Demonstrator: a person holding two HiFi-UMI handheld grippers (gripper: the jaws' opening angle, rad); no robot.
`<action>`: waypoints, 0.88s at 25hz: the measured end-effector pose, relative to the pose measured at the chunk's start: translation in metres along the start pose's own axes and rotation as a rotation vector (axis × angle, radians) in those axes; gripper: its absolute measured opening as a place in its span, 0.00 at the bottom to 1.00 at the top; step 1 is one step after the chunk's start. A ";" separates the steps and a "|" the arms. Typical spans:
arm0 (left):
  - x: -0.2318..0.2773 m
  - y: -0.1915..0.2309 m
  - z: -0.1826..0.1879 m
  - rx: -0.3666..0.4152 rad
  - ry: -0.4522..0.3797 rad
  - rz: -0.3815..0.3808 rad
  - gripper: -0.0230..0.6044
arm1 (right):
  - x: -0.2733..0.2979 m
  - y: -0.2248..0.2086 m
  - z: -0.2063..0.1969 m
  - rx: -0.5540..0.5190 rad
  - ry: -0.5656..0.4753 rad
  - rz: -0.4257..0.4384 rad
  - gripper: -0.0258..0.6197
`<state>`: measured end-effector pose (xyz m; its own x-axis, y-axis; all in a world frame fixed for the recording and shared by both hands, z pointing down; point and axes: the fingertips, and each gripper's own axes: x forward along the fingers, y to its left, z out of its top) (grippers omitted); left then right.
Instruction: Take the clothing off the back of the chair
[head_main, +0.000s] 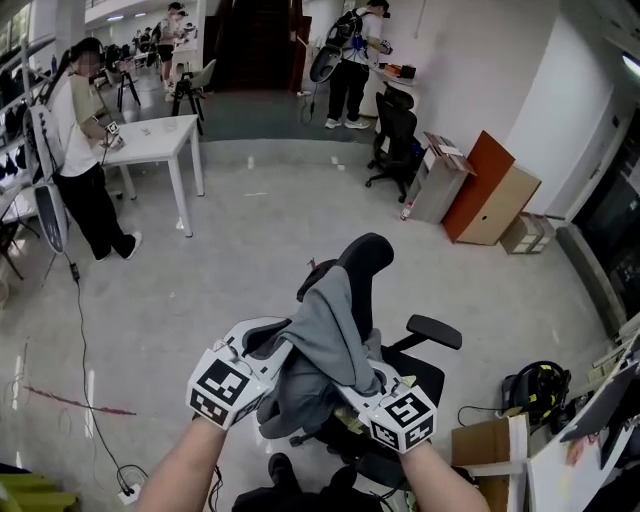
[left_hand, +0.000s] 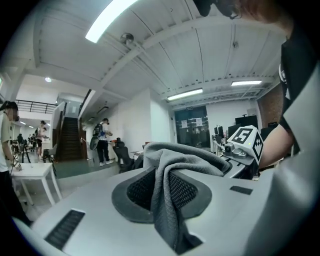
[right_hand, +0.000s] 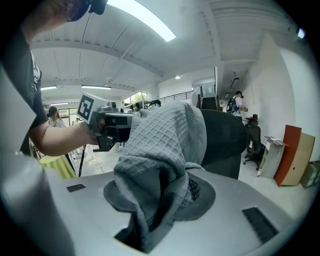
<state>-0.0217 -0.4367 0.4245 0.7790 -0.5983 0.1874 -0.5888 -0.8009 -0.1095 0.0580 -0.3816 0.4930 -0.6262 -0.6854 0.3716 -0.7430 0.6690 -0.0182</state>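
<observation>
In the head view two grippers meet at one piece of grey clothing (head_main: 330, 335), which is draped over the top of the back of a black chair (head_main: 372, 262). The left gripper (head_main: 280, 350) is at the cloth's left edge and the right gripper (head_main: 352, 385) at its lower right, so the garment hangs between them. Well beyond both stand a second black chair (head_main: 396, 135), one white table (head_main: 160, 132) and three people on their feet. In the left gripper view a single fold of the cloth runs down between this gripper's two jaws, which stand narrow and pinch it. The right gripper's marker cube (left_hand: 245, 142) shows just beyond, to the right. In the right gripper view a thicker bunch of the same cloth fills the gap between its two jaws, which stand somewhat wider and clamp it. The chair back rises directly behind the cloth, and the left gripper's cube (right_hand: 92, 106) sits beyond, to the left.
</observation>
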 end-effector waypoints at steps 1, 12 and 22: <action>-0.001 -0.002 -0.002 -0.005 0.001 -0.006 0.14 | -0.005 0.001 0.001 -0.005 -0.003 -0.007 0.27; -0.006 -0.043 0.011 0.009 -0.009 -0.052 0.22 | -0.084 -0.017 0.051 0.006 -0.168 -0.122 0.14; -0.008 -0.142 0.048 0.099 -0.071 -0.168 0.33 | -0.219 -0.044 0.094 -0.033 -0.308 -0.319 0.14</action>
<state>0.0666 -0.3193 0.3915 0.8797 -0.4537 0.1422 -0.4280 -0.8860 -0.1784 0.2056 -0.2885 0.3250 -0.4115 -0.9094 0.0602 -0.9058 0.4154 0.0841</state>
